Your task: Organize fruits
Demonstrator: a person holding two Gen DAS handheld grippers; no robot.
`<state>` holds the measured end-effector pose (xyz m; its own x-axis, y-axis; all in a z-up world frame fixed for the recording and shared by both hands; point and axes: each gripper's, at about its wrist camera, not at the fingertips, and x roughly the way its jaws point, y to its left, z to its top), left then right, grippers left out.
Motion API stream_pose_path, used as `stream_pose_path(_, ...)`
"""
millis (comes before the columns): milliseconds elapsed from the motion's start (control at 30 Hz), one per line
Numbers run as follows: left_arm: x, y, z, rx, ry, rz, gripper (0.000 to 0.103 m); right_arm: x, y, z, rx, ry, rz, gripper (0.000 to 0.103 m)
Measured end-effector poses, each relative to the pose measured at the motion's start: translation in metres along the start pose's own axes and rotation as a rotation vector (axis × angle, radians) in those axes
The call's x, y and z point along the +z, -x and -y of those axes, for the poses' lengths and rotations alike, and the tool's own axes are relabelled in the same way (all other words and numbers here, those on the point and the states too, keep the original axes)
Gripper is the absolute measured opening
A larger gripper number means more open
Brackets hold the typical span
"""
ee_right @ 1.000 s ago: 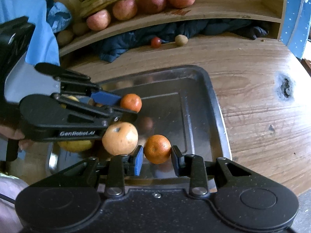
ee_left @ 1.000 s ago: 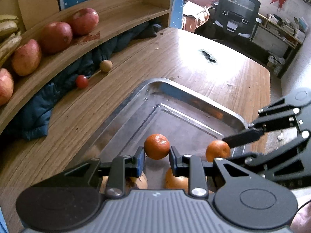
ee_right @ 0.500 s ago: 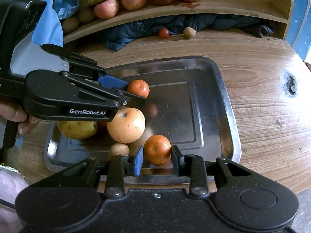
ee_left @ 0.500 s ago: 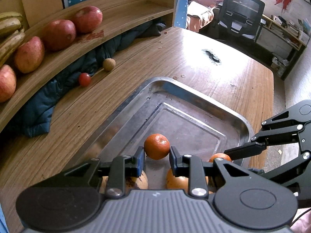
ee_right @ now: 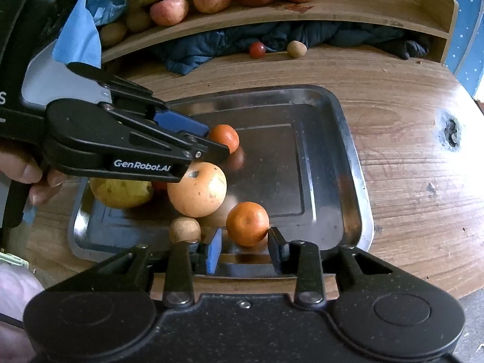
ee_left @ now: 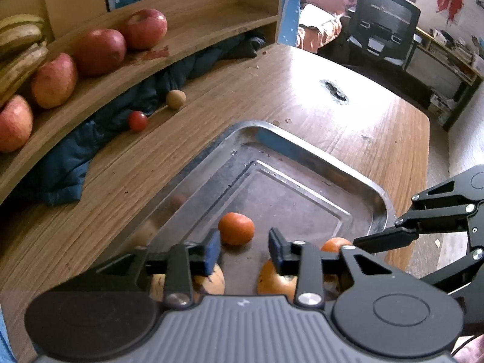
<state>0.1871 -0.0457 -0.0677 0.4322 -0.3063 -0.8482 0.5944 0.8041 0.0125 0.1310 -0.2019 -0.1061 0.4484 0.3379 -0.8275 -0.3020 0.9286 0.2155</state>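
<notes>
Left wrist view, left gripper point(ee_left: 243, 249): jaws spread apart, holding nothing.
Left wrist view, mandarin point(ee_left: 236, 228): lies on the metal tray point(ee_left: 305, 148) floor just ahead of the fingertips, nearer the left finger, not touched by either pad.
Left wrist view, other fruit: apples point(ee_left: 103, 51) stand on the wooden shelf point(ee_left: 211, 33), far ahead and to the left.
Right wrist view, right gripper point(ee_right: 244, 248): jaws parted, gripping nothing.
Right wrist view, second mandarin point(ee_right: 247, 224): sits on the tray between the fingertips and just ahead of them; its right side looks to graze the right finger.
Right wrist view, neighbours: a large orange fruit point(ee_right: 197, 189) and a yellow pear point(ee_right: 121, 192) lie ahead-left; a small brown fruit point(ee_right: 185, 230) is beside the left finger.
Handling, judged: light, round, apt to roll on smooth steel; the soft, loose peel bruises under hard pressure.
Hold point, judged: across the widest middle, pads square on opposite sides, with moderate squeeze.
</notes>
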Motion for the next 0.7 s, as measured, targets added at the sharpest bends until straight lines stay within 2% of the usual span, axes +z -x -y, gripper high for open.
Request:
stream_pose_path(100,-0.002,0.008,0.001,0.001,0.017,0.019,0.054,0.0,0.003,-0.001,0.0,0.006,0.001,0.043)
stream_pose_path(167,-0.003,0.015,0.002,0.001,0.025,0.034,0.06,-0.001,0.006,-0.004,-0.005,0.012,0.005,0.053)
stream_pose_path(233,-0.006,0.024,0.002,0.009,0.038,0.055,0.073,-0.001,0.009,-0.004,-0.013,0.016,0.01,0.058)
stream_pose_path(333,-0.012,0.036,-0.001,0.01,0.073,0.085,0.085,0.0,0.014,-0.005,-0.025,0.015,0.015,0.066)
stream_pose_path(467,-0.024,0.056,-0.007,0.01,0.115,0.114,0.093,0.0,0.022,-0.009,-0.033,0.035,0.023,0.085)
stream_pose_path(533,-0.033,0.067,-0.011,-0.01,0.146,0.132,0.1,0.0,0.026,-0.011,-0.031,0.044,0.022,0.09)
stream_pose_path(633,-0.048,0.08,-0.017,-0.046,0.194,0.14,0.102,0.001,0.028,-0.014,-0.032,0.055,0.012,0.097)
stream_pose_path(700,-0.058,0.087,-0.019,-0.04,0.209,0.14,0.102,0.001,0.03,-0.016,-0.038,0.064,0.004,0.098)
